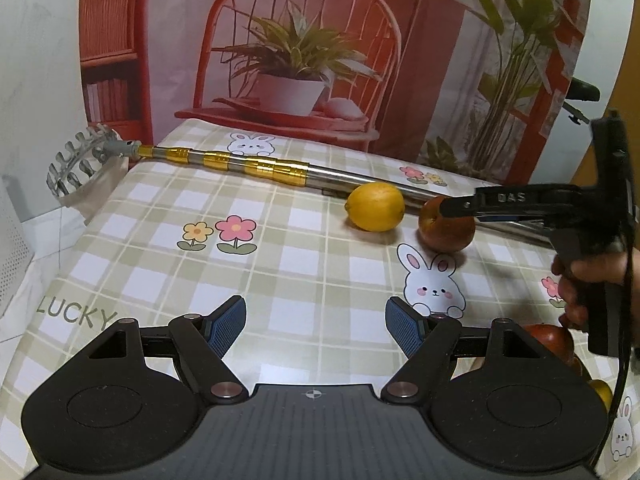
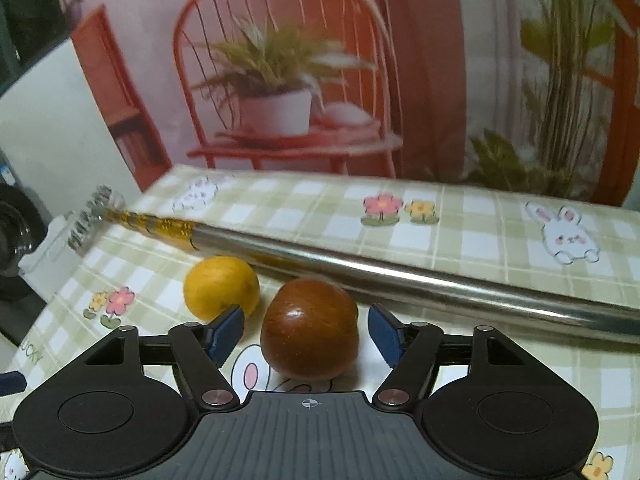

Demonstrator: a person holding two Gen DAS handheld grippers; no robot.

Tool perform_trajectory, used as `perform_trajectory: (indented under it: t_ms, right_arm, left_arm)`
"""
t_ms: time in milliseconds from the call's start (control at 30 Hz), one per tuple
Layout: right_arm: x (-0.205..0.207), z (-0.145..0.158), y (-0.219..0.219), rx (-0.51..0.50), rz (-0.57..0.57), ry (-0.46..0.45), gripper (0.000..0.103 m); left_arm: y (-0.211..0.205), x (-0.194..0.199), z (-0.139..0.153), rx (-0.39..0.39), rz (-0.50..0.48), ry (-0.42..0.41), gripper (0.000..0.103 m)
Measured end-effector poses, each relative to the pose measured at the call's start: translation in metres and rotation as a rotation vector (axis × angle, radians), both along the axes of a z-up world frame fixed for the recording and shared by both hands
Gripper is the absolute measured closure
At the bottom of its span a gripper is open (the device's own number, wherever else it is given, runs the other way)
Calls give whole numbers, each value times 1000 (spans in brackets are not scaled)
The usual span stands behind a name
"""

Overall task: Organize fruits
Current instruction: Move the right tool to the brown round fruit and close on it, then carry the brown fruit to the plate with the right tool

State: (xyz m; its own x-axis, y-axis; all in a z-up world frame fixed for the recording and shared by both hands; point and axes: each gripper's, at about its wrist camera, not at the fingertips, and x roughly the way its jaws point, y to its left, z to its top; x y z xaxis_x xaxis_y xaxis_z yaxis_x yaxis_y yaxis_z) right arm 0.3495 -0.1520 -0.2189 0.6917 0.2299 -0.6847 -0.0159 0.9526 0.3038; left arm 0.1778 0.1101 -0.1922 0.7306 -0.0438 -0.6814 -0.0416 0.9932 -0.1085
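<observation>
Your right tongs (image 2: 306, 330) stand spread around the red-brown apple (image 2: 310, 328), a pad on each side with a gap to both, the apple resting on the checked surface (image 2: 460, 240) just beside one yellow lemon (image 2: 220, 292); your left tongs (image 1: 316, 326) hang spread over bare cloth, gripping nothing. You have one lemon and two red fruits in sight, the second (image 1: 550, 340) low by your right hand (image 1: 580, 284); a long metal pole (image 2: 400, 276) lies behind them, its toothed ring with a small bag (image 1: 86, 176) overhanging the edge, contents hidden
</observation>
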Motion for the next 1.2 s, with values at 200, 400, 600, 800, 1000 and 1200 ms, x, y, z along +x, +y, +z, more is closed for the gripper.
perform_trajectory:
  t_ms: [200,400,600,800,1000,1200]
  right_arm:
    - [20,-8,1,2,-12,88,41]
    - [28,-14,-5,67,-24,158,48]
    - [15,-7,-6,56,-49,122,49]
    - [-22,14,-12,66,-7,58,50]
    - [-85,41,-18,47,47,-42,50]
    - [-157,51,-23,27,57,-123,50]
  left_arm:
    - [5,2,-7,-15,9,18,24]
    - [3,0,-9,-23,8,31,24]
    - [-4,-4,-9,-29,-15,41,24]
    - [-20,-14,-8,-30,-87,48,24]
    - [-31,-23,-10,-70,-109,51,23]
    - [-43,-33,-10,-67,-136,52,23]
